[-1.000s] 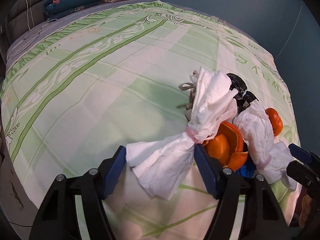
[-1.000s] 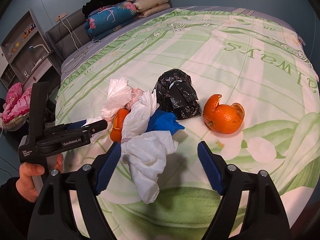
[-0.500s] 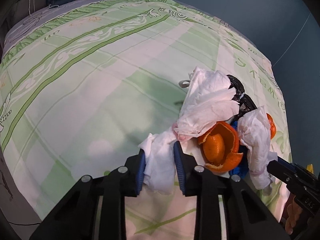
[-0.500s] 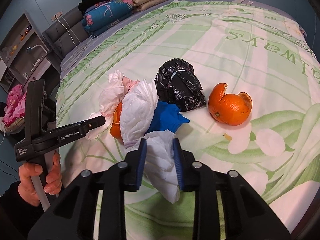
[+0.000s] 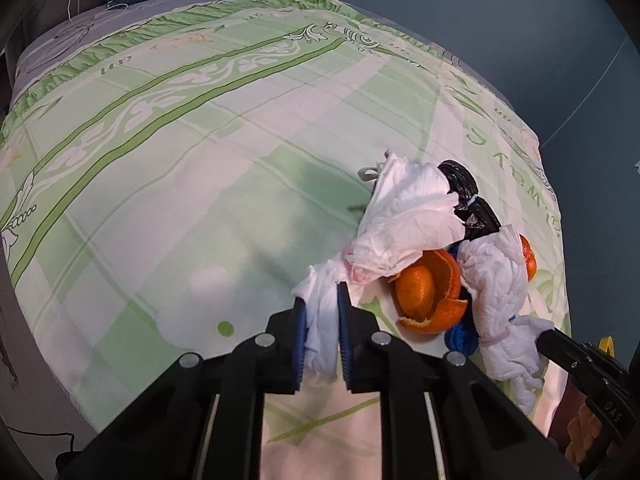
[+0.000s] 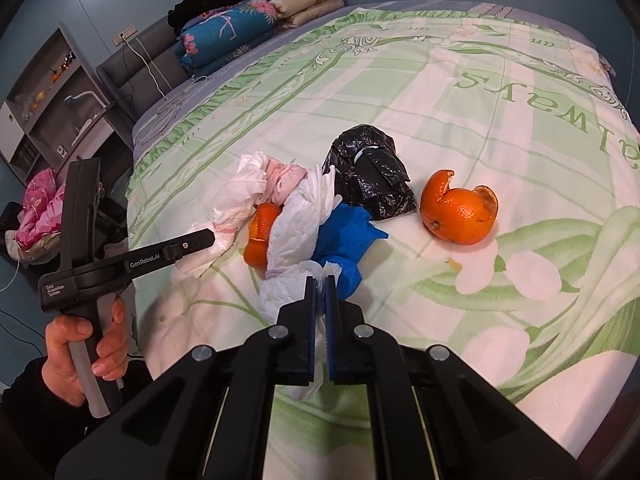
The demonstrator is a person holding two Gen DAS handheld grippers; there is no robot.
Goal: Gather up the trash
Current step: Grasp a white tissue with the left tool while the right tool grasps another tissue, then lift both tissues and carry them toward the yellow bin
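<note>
The trash lies in one heap on the bed cover (image 6: 460,92), a smooth green and white cloth with printed flowers and letters. I take the black bag (image 6: 370,176) as the landmark: it is crumpled, shiny plastic, tied with a pale band. To the right of the bag, a little apart, sits a half-peeled orange (image 6: 460,214) with its rough skin curled up. Just in front of the bag lies a blue glove (image 6: 346,240), soft and folded. To the left of the bag lie two wrinkled white tissues, with an orange peel (image 6: 260,236) between them, partly hidden under them.

The left tissue (image 5: 400,220) is long and twisted. Its long axis runs from the bag side down toward the left gripper (image 5: 322,312), whose blue pads have just been closing and are now clamped on the thin near end. In the left wrist view this tissue covers part of the bag and the peel.

The right tissue (image 6: 296,224) also lies lengthwise, from beside the bag toward the right gripper (image 6: 320,284). Its jaws have just been closing too, and now they pinch the puffy near end, with almost no gap.

Far behind the bag, at the head of the bed, folded quilts (image 6: 228,28) are stacked. A hand (image 6: 80,344) holds the handle of the left gripper.
</note>
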